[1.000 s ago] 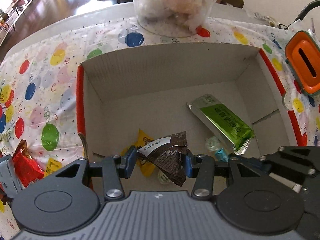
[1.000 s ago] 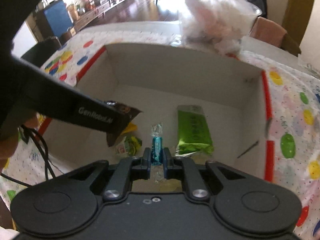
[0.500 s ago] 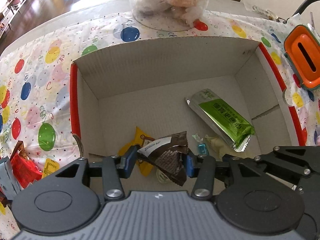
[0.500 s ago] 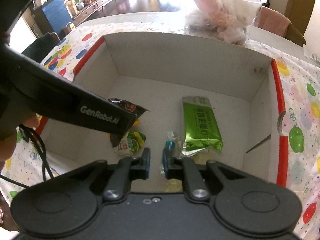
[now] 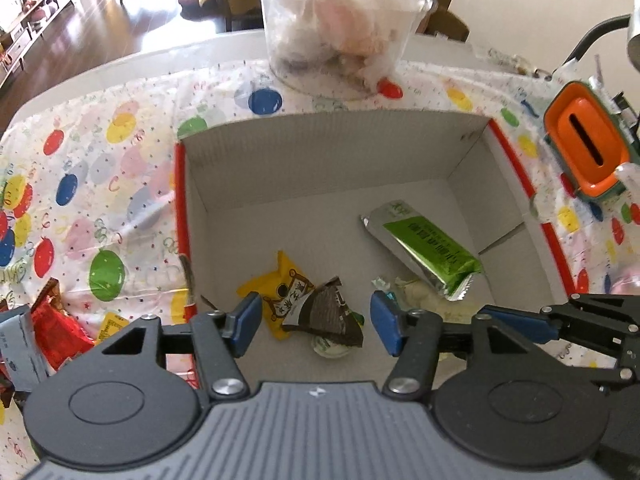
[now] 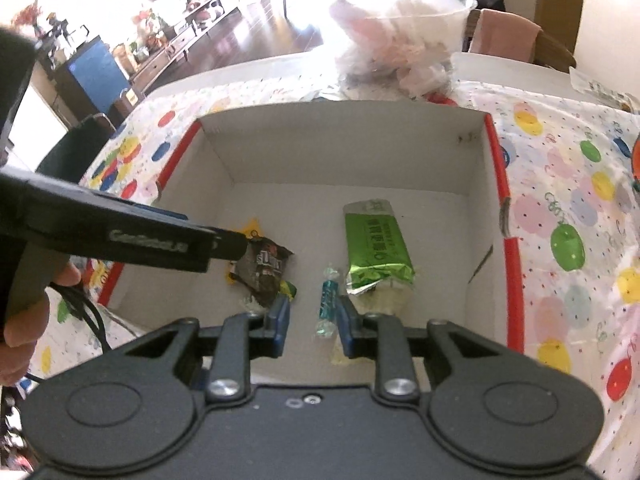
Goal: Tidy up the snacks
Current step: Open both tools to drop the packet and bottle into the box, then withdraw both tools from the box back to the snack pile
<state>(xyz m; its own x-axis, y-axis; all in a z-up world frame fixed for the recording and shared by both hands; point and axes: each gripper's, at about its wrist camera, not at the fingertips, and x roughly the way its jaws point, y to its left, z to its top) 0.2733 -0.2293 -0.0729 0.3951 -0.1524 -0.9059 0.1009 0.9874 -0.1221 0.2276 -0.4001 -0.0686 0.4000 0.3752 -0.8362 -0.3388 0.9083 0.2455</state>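
Observation:
A white cardboard box [image 5: 320,168] with red edges holds several snacks. My left gripper [image 5: 316,324] is open above the box's near end; a dark brown packet [image 5: 332,316] lies loose below it, on a yellow packet [image 5: 280,284]. A green bar packet [image 5: 432,248] lies to the right. In the right wrist view my right gripper [image 6: 310,320] is open above a small blue wrapped candy [image 6: 328,300] on the box floor. The brown packet [image 6: 264,268] and green bar [image 6: 376,244] show there too.
A clear tub of wrapped snacks [image 5: 340,28] stands behind the box. An orange container [image 5: 584,144] sits at the right. Red packets [image 5: 52,328] lie on the balloon tablecloth [image 5: 80,200] left of the box. The left gripper's body [image 6: 120,236] crosses the right wrist view.
My left gripper has opened and the brown packet has dropped into the box. My right gripper let go of the blue candy, which now lies on the box floor, and opened wider.

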